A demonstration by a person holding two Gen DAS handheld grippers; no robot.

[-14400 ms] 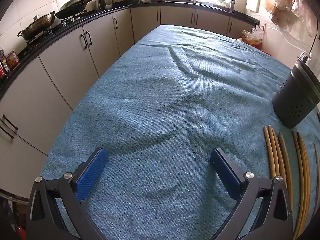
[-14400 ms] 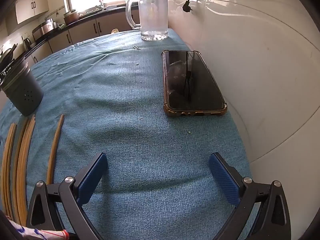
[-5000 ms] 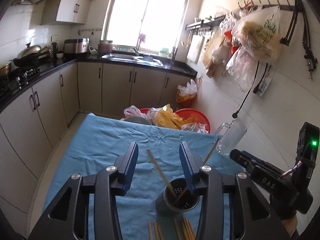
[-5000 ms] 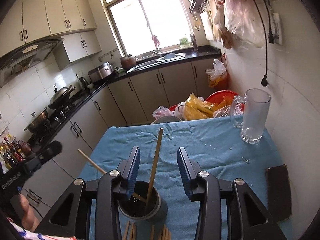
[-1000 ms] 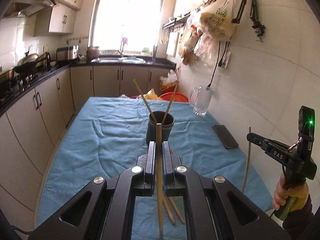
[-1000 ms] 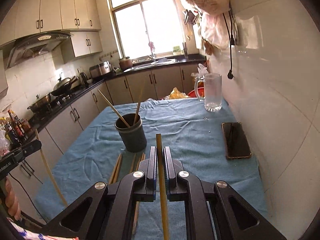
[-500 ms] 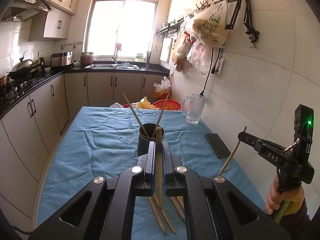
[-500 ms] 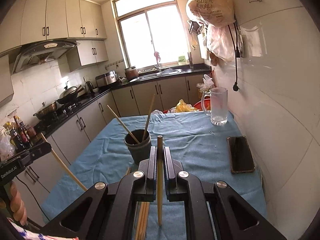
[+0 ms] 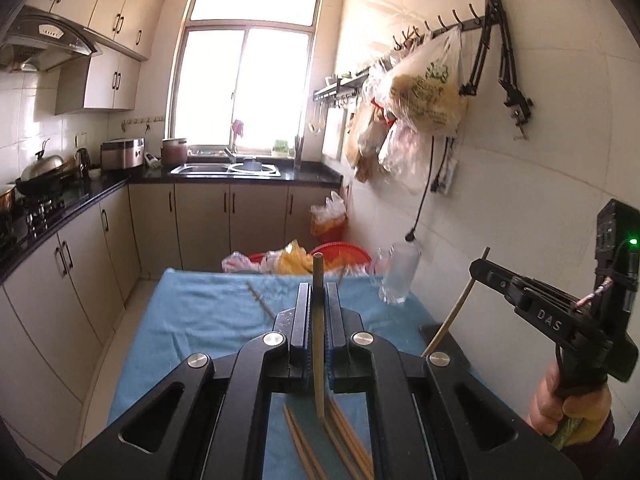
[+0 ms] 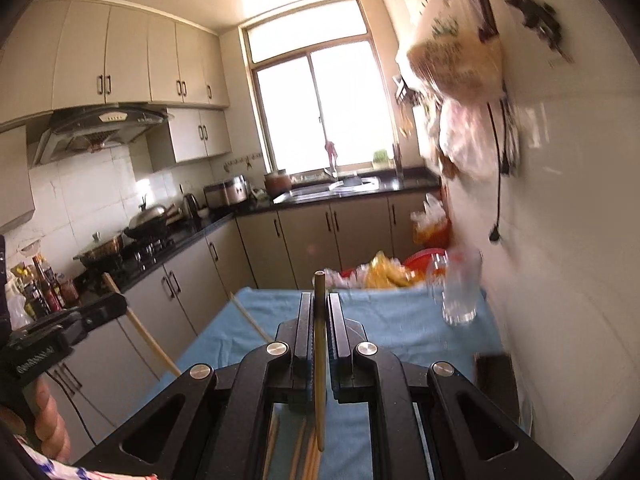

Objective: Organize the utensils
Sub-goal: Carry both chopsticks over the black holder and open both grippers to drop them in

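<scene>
Left gripper (image 9: pixel 318 320) has its fingers clamped on a chopstick (image 9: pixel 319 344), long axis near upright, tip poking above the fingers, lower end hanging over the blue-clothed counter (image 9: pixel 192 320). Right gripper (image 10: pixel 319 320) grips a second chopstick (image 10: pixel 319 360) the same way, upright. Both are slim, plain, tan sticks; more chopsticks (image 9: pixel 344 440) lie flat on the counter below.

holder: hidden behind hand-held gripper (image 9: pixel 318 308) | glass mug (image 10: pixel 460 292): blurred (motion)
</scene>
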